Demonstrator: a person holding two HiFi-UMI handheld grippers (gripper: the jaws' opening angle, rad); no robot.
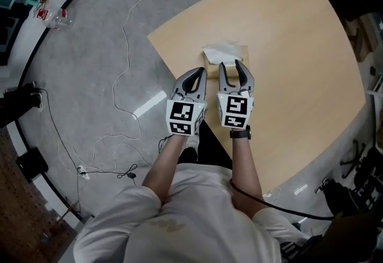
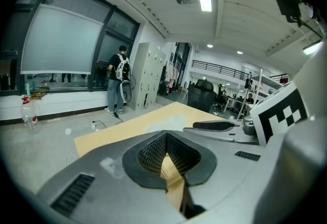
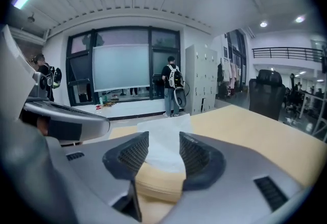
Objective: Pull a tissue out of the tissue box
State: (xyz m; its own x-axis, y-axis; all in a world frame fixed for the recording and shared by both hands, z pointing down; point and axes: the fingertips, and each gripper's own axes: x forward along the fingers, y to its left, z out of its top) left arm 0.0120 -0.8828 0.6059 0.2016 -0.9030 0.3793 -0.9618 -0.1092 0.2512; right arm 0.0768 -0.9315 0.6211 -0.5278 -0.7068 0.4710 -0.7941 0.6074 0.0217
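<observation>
Approach step, by my read: nothing pulled yet. Tissue box sits near the table's corner edge, w/ a white tissue sticking up out of its top. Right gripper is just short of the box on the person's side, jaws apart. In the right gripper view the tissue shows in the gap btwn the pads, but neither pad presses on it, so no grip. Left gripper is beside the box's near-left corner, jaws closed tip to tip on nothing, apart from the box as far as I can tell.

Next move prob. calls for easing the right jaws fwd around the raised sheet, closing on it, then lifting up and away. The left could steady the box, since a light box may lift along w/ the sheet.

Table is pale wood, bare apart from the box. Beyond the box: grey floor w/ loose cables, a clear bottle, big windows, lockers, and a person w/ backpack standing by them.
</observation>
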